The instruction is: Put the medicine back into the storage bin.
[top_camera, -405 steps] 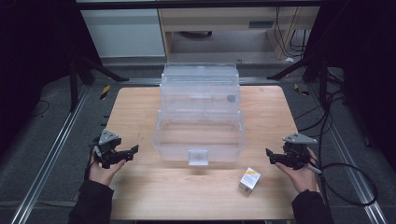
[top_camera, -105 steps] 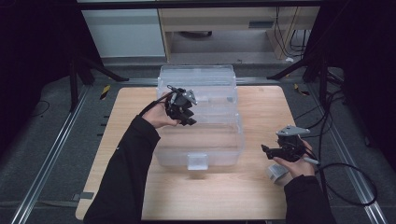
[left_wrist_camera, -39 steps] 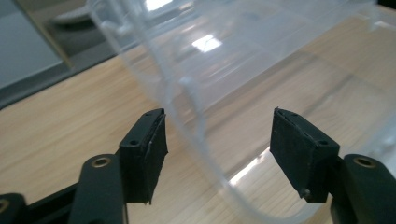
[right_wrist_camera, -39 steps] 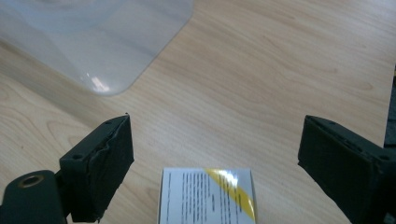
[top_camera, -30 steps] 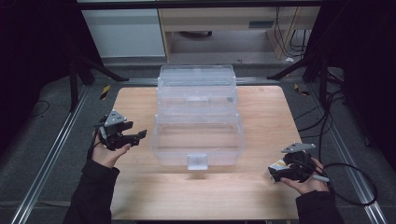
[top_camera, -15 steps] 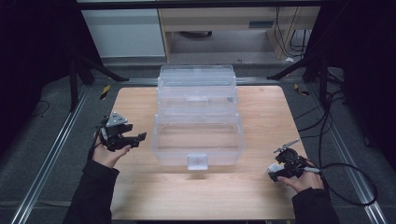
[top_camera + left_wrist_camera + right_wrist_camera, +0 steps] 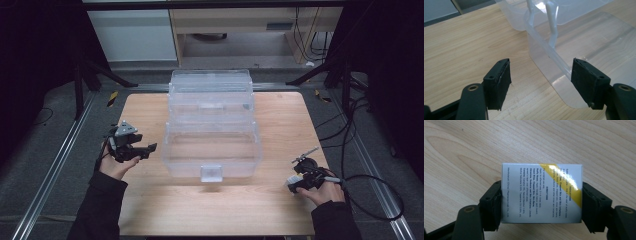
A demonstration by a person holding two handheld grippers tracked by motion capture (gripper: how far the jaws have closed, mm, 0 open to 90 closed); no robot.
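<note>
The right gripper (image 7: 541,202) has just been closing and its jaws are now bracketing the small white cardboard box with a yellow stripe (image 7: 541,192), pads touching both short sides as it is lying on the wooden table (image 7: 165,205). The clear plastic tiered organiser box (image 7: 212,145) is lying toward ten o'clock from it. The left gripper (image 7: 541,82) is gaping empty beside the organiser's wall.

the left gripper (image 7: 541,82) holds its two black jaws wide apart over the wooden table (image 7: 461,45), with nothing between them. just beyond the jaws lies a rounded corner of a clear plastic storage box (image 7: 554,62); the right-hand jaw overlaps its edge in the view. two white plastic hinge arms (image 7: 551,22) rise from the box's rim.
</note>
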